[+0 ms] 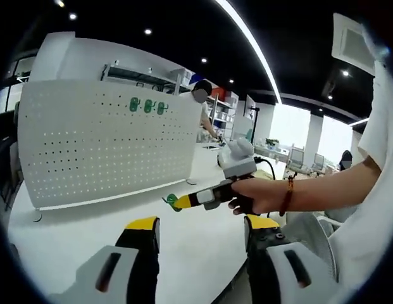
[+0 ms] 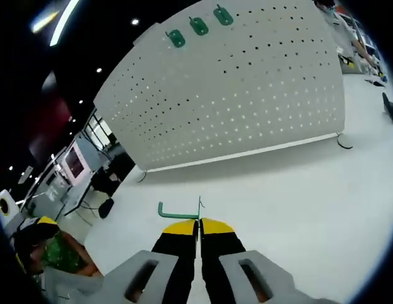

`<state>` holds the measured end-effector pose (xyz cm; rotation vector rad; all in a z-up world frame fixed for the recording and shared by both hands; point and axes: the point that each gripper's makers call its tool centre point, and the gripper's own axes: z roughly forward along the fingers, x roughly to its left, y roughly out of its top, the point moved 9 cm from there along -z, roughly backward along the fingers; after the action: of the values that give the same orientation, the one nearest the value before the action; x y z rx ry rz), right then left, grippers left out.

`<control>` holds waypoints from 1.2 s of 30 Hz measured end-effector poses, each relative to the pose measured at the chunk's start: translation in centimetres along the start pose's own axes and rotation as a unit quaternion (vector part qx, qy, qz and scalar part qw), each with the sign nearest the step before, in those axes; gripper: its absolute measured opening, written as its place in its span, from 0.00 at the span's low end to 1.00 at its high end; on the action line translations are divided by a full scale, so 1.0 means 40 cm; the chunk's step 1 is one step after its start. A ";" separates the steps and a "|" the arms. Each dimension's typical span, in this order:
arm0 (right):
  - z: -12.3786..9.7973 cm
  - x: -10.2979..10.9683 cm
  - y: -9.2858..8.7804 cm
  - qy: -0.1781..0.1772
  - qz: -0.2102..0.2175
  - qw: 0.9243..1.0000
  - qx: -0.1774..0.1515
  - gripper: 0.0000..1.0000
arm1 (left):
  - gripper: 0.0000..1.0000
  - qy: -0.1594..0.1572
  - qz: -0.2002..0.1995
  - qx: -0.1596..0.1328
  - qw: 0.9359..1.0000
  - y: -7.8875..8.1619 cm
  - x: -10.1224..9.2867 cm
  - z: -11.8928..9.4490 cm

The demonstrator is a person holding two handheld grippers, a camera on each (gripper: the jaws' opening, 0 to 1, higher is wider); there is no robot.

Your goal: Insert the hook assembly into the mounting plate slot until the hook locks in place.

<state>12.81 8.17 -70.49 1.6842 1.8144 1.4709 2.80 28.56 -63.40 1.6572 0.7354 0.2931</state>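
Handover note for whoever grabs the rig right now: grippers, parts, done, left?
Right gripper: shut on the green hook, held low above the white table, short of the pegboard.
Left gripper: open, holding nothing.
Done: three green hooks already sit in the pegboard's top rows.
Left: bring the held hook to the pegboard, push it into a slot until it locks.

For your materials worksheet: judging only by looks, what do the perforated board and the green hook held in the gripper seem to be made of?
Perforated board: probably painted sheet metal, possibly plastic; matte white, thin, evenly punched with rows of small holes, standing on the table.

Green hook: looks like coated metal wire or moulded plastic; thin, bent at a right angle, uniformly green. The right gripper is shut on it. Too small to tell further.
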 end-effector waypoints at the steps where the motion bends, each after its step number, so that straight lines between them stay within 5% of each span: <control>1: -0.006 0.004 0.000 0.001 -0.002 1.000 -0.003 0.00 | 0.55 0.000 0.000 -0.002 1.000 0.000 -0.001 0.002; 36: -0.124 0.080 0.018 0.051 -0.086 0.990 -0.096 0.00 | 0.46 -0.026 -0.056 -0.003 0.998 0.017 0.001 0.056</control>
<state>8.59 8.39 -66.32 1.3505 1.7542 1.6241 4.32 26.78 -63.27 1.6060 0.7845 0.1716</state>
